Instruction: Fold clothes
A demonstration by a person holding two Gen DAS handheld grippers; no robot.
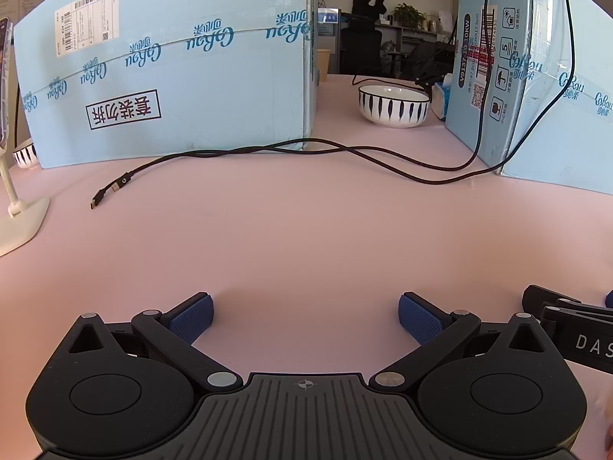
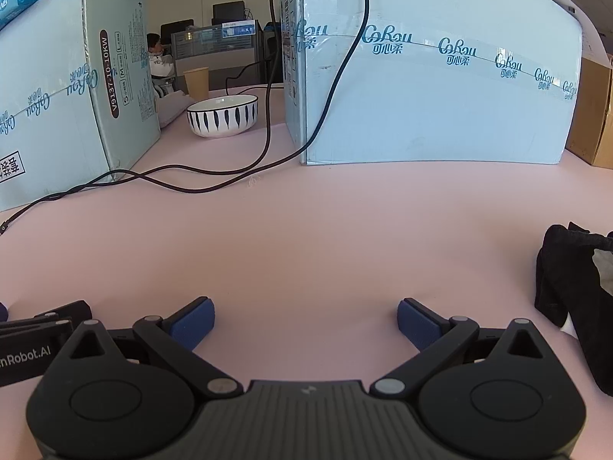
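A black garment [image 2: 574, 299] lies crumpled on the pink table at the right edge of the right wrist view, with a pale patch showing on it. My right gripper [image 2: 305, 320] hovers low over the table to the left of the garment, open, with nothing between its blue pads. My left gripper [image 1: 305, 318] is also open over bare pink surface. No clothing shows in the left wrist view. The two grippers sit side by side: part of the right one [image 1: 571, 322] shows at the left view's right edge.
Two large light-blue cartons [image 1: 172, 76] [image 2: 440, 88] stand at the back with a gap between them. A striped white bowl [image 2: 222, 115] and a paper cup [image 2: 196, 82] sit in that gap. A black cable [image 1: 268, 153] trails across the table. A white stand [image 1: 19, 214] is at far left.
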